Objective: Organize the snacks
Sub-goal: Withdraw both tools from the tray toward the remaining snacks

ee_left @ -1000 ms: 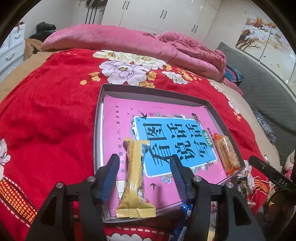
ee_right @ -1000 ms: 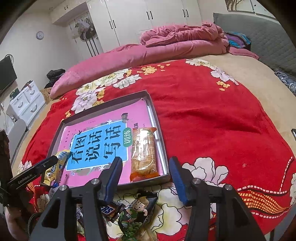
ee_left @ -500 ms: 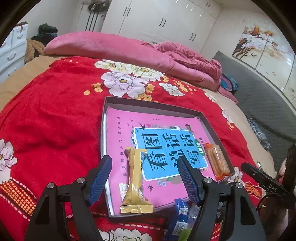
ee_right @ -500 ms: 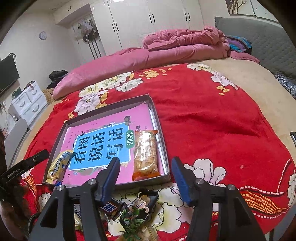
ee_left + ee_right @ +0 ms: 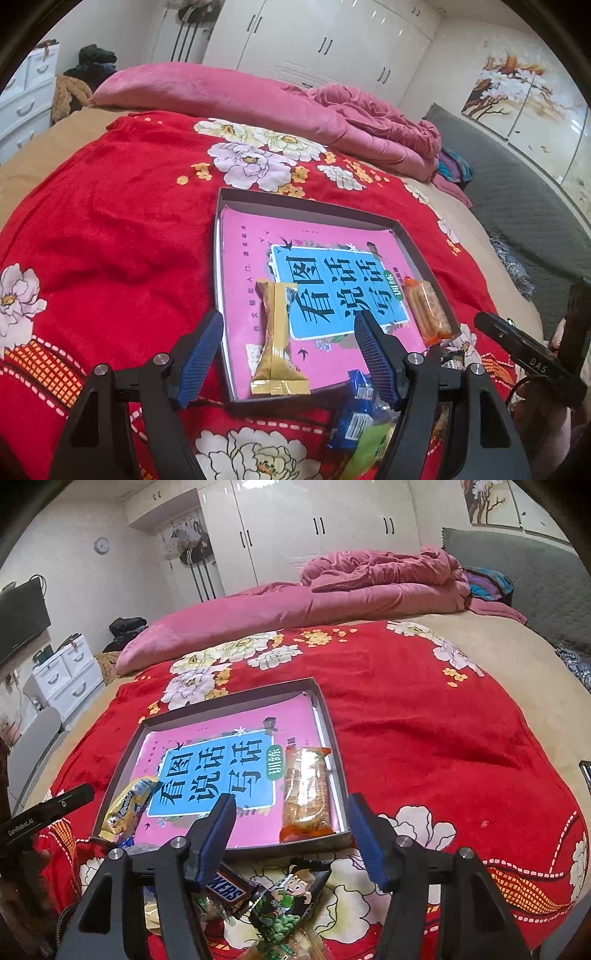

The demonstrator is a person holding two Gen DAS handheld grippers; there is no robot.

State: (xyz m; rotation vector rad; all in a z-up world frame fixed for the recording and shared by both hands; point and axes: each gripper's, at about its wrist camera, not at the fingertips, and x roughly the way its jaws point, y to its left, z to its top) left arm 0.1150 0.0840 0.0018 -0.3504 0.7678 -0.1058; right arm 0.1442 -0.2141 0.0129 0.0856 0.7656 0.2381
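Left wrist: crinkly gold foil wrapper in flat rectangular tray.

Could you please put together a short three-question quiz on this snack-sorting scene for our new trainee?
1. True or false: the gold foil-wrapped snack bar lies inside the shallow grey cardboard tray.
2. Multiple choice: where does the clear orange-ended packet of biscuits lie? A) on the pink quilt; B) along the tray's right-hand edge, as the right wrist view shows it; C) between the right gripper's fingers.
3. Fill in: the loose pile in front of the tray includes a dark brown Snickers bar and a black ____-printed pouch of green peas.

Key: 1 true; 2 B; 3 cartoon. Both the left gripper and the right gripper hold nothing.
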